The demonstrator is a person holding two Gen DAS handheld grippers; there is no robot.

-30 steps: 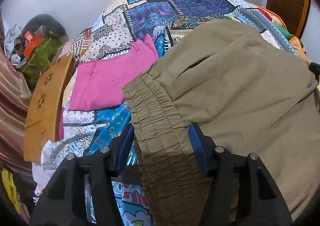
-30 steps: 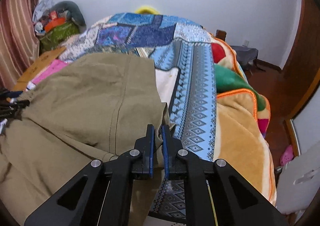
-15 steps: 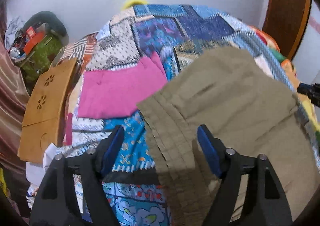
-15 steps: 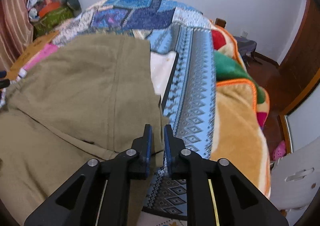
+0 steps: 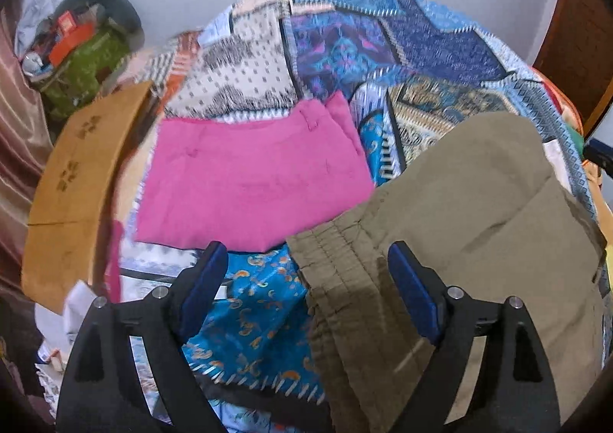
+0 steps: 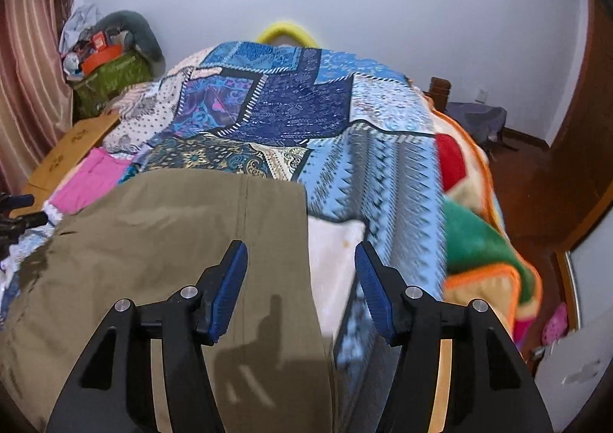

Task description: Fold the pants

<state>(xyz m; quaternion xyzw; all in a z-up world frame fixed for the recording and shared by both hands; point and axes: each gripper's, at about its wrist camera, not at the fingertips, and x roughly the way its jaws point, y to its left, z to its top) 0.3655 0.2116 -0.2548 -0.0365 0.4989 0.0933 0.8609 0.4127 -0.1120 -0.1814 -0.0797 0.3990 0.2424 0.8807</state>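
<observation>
— While the left gripper (image 5: pixel 306 272) hangs over the bed, how do its jaws stand?

— Spread wide, with nothing between the blue pads (image 5: pixel 412 289). Under them lies the gathered elastic waistband (image 5: pixel 337 272) of the olive-green cotton pants (image 5: pixel 479 211), not pinched.

— And the right gripper (image 6: pixel 300 274)?

— Equally wide apart and holding nothing. It hovers above the pants' right-hand edge (image 6: pixel 306 241), where the fabric meets a white patch of the patchwork blue quilt (image 6: pixel 306 103).

— Where do the pants sit?

— Flat on the quilt, folded over, a seam running up the middle in the right wrist view. The waistband end is toward the left gripper.

— What lies beyond?

— A folded pink garment (image 5: pixel 249 180) just beside the waistband, touching or slightly overlapped; I cannot tell which. Further left, a tan wooden board with flower cut-outs (image 5: pixel 76 172), then a green bag piled with clutter (image 5: pixel 84 69). On the right, an orange-edged fleece blanket (image 6: pixel 486 234) drapes off the bed.
</observation>
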